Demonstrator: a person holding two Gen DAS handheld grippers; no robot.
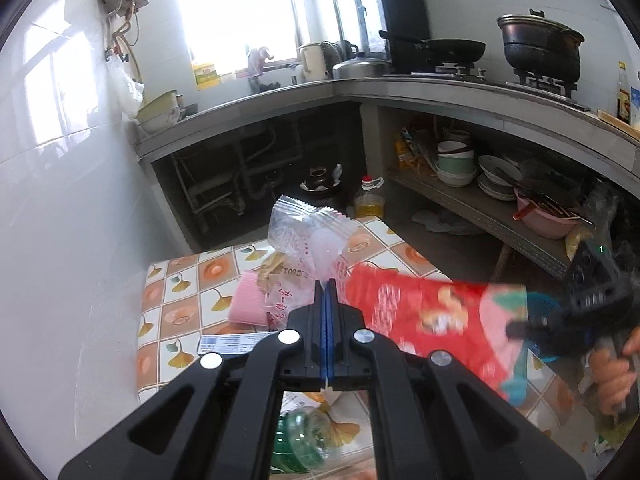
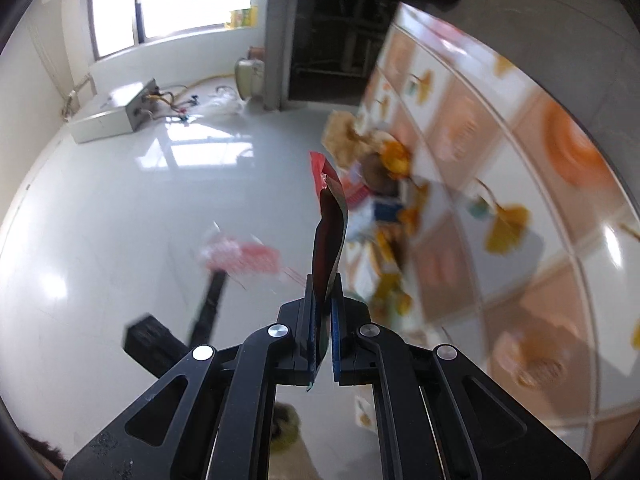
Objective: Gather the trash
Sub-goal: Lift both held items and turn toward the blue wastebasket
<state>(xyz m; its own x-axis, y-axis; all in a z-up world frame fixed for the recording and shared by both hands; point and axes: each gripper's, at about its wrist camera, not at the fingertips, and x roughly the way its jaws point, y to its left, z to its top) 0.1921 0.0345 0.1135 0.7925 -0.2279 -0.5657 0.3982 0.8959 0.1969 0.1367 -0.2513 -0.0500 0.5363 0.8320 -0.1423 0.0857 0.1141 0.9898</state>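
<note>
A: Left gripper [image 1: 327, 282] — fingers pressed together, pinching the clear plastic wrapper [image 1: 308, 240] with red print; it's sticking up at frame centre above the table [image 1: 180, 292].

B: Right gripper [image 2: 325, 280]?

A: Fingers nearly closed, pinching the red snack bag [image 2: 330, 232] edge-on. In the left wrist view that red snack bag [image 1: 436, 316] is hanging blurred at centre right, with the right gripper [image 1: 520, 326] and the person's hand [image 1: 614, 376] at the right edge.

B: So both are carrying trash. Tips for the step?

A: Judging from this: keep both pinches firm, both pieces are thin film and could slip. Carry them clear of the table clutter. A blue basket [image 1: 544, 312] is showing behind the bag at right, possibly the bin, can't tell.

B: More trash left?

A: Yes, on the table: a pink packet [image 1: 246, 300], a small blue-and-white box [image 1: 228, 345], a green plastic bottle [image 1: 308, 446] at bottom centre.

B: Surface and room?

A: Table is wearing a glossy tile-pattern cloth, orange circles and yellow leaves. Kitchen, white tiled wall, window [image 1: 236, 12] upper centre, counter with wok [image 1: 452, 49] and black pot [image 1: 540, 46], bowls on the shelf [image 1: 480, 210] beneath.
</note>
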